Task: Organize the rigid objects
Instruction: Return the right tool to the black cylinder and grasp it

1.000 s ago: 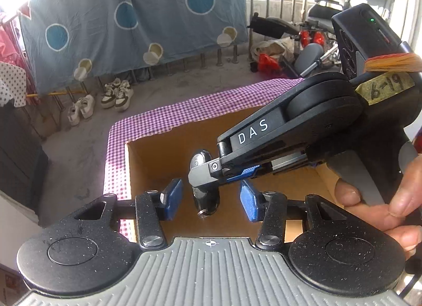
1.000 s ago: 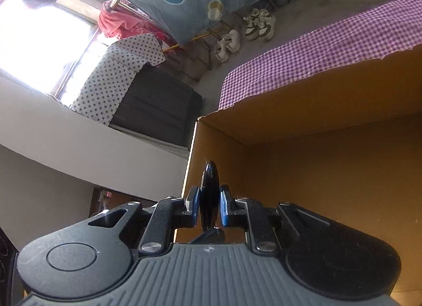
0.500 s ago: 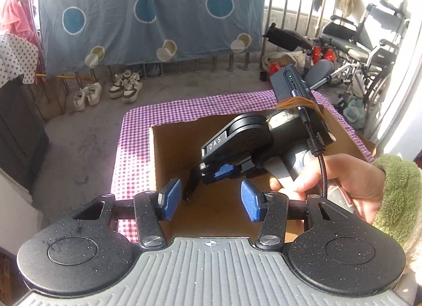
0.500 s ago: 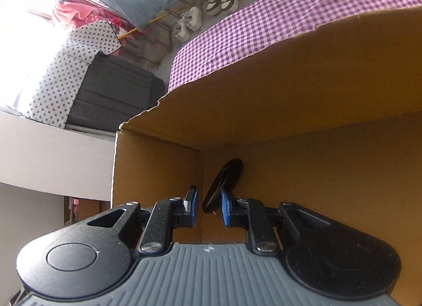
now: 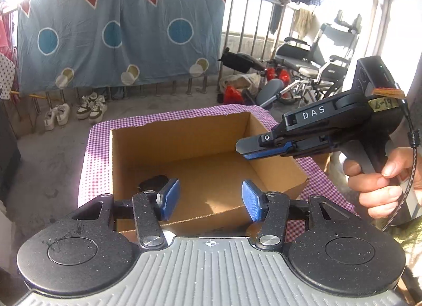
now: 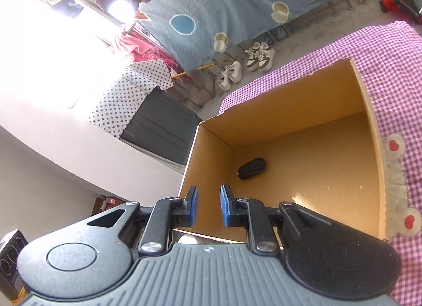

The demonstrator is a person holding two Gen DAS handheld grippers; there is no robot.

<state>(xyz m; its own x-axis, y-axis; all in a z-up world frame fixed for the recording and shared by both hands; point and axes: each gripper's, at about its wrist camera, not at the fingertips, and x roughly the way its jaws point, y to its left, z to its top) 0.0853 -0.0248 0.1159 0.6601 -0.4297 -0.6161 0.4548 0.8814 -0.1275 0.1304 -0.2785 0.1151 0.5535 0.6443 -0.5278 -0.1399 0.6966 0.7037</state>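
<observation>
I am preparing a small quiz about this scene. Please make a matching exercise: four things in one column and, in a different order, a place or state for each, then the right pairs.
Things:
1. black key fob
2. cardboard box
3. right hand-held gripper
4. white sneakers

Places or states:
A. on the floor below the blue sheet
B. open and empty, above the box
C. lying on the box floor near a corner
D. standing on the purple checked cloth

Pairs: 1-C, 2-D, 3-B, 4-A

White sneakers (image 5: pixel 91 106) beneath a blue sheet (image 5: pixel 118 42); perhaps a wheelchair (image 5: pixel 313 68).
</observation>
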